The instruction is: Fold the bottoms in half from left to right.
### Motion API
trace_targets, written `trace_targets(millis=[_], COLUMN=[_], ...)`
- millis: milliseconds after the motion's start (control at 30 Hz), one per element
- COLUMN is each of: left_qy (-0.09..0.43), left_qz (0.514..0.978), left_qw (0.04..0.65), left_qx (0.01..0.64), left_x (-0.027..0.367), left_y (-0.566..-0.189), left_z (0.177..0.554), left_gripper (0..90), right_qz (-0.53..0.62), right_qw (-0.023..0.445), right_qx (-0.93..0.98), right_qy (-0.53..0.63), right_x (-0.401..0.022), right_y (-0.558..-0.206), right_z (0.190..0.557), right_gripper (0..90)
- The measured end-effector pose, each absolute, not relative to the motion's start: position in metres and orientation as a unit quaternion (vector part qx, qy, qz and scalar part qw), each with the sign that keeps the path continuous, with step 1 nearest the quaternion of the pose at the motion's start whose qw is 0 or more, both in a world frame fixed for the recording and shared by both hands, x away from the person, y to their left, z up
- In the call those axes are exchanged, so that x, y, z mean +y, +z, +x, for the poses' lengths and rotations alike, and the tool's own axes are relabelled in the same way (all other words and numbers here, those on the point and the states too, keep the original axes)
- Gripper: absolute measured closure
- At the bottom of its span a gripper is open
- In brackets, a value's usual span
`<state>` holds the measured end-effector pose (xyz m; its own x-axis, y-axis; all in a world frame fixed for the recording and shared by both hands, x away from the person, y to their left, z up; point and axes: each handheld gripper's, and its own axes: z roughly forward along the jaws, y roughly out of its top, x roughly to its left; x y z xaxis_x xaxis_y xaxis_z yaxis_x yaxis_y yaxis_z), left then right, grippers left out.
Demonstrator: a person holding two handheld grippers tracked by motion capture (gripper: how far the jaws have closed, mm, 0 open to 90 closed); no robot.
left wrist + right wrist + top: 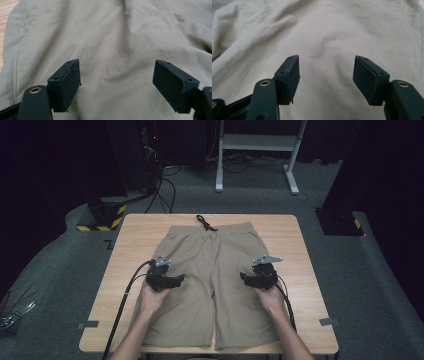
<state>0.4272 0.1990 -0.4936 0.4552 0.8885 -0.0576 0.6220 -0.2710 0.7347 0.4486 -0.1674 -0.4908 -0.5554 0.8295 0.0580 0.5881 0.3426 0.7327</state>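
Khaki shorts (210, 285) run past both claw views' edges; left claw (116, 83) and right claw (327, 80) gape empty.

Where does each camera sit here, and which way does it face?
High view: above the person's side, looking forward and down on the table and shorts; forearms, left gripper, right gripper.
Left gripper view: on the left gripper, facing fabric; open jaws.
Right gripper view: on the right gripper, likewise.
Shared: the shorts.
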Motion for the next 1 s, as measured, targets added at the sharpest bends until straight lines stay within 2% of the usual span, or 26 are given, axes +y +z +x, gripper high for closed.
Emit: trace_targets(millis=[600,800,1000], left_qy=[0.180,0.210,0.217], left_qz=[0.779,0.781,0.774], left_qw=[0.334,0.332,0.345], left_qx=[0.500,0.485,0.484], left_x=[0.191,0.186,0.187], left_y=[-0.519,-0.524,-0.527], left_z=[0.444,0.439,0.433], left_gripper=[23.2,23.7,23.6], right_qz=[0.447,0.441,0.443], right_qw=[0.176,0.182,0.183], right_qx=[0.815,0.819,0.817], right_qy=[0.324,0.317,0.319], right_x=[-0.154,-0.151,-0.152], right_y=[-0.516,-0.517,-0.517], right_z=[0.460,0.458,0.455], right_gripper=[37.7,36.6,36.6])
